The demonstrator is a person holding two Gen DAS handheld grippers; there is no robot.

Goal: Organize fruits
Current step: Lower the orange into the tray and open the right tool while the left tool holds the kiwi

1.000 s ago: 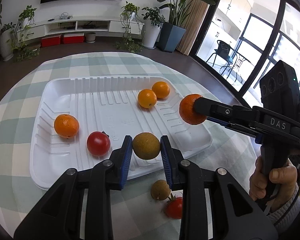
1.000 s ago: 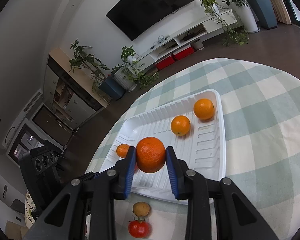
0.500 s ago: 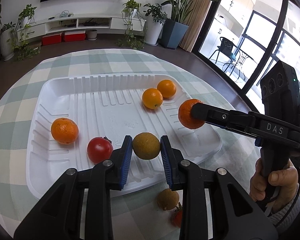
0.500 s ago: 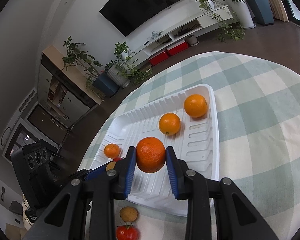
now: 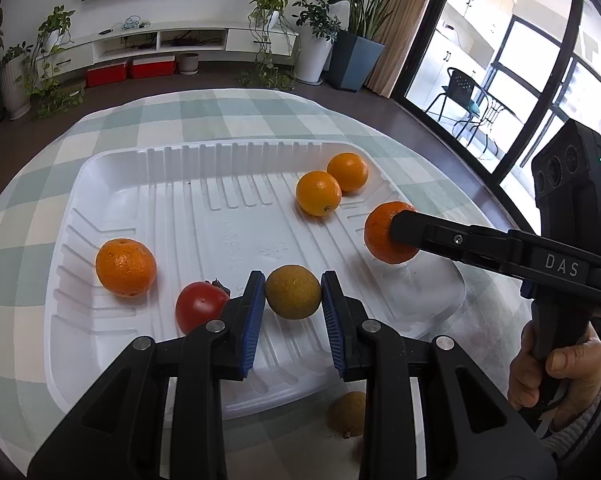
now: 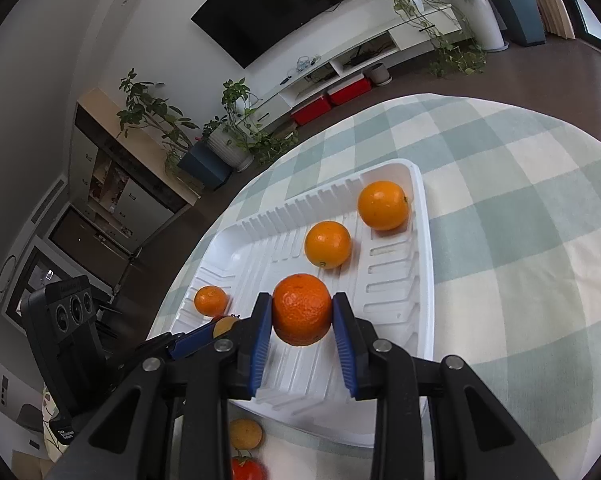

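Note:
My left gripper [image 5: 293, 294] is shut on a brown-yellow round fruit [image 5: 293, 291] and holds it over the near part of the white tray [image 5: 148, 168]. My right gripper [image 6: 302, 316] is shut on an orange [image 6: 302, 308] over the tray's right side; it also shows in the left wrist view [image 5: 382, 236]. In the tray lie two oranges [image 5: 318, 193] [image 5: 347, 172] at the back right, one orange [image 5: 125, 267] at the left and a red tomato [image 5: 198, 311] beside my left fingers.
Another brown fruit [image 5: 348, 414] and a red tomato [image 6: 247, 470] lie on the checked tablecloth [image 6: 520, 208] in front of the tray. The round table's edge curves behind the tray, with floor, plants and a TV shelf beyond.
Both grippers have moved forward over the tray with their fruits still held. The right gripper's orange is lower and further inside the tray's right side.

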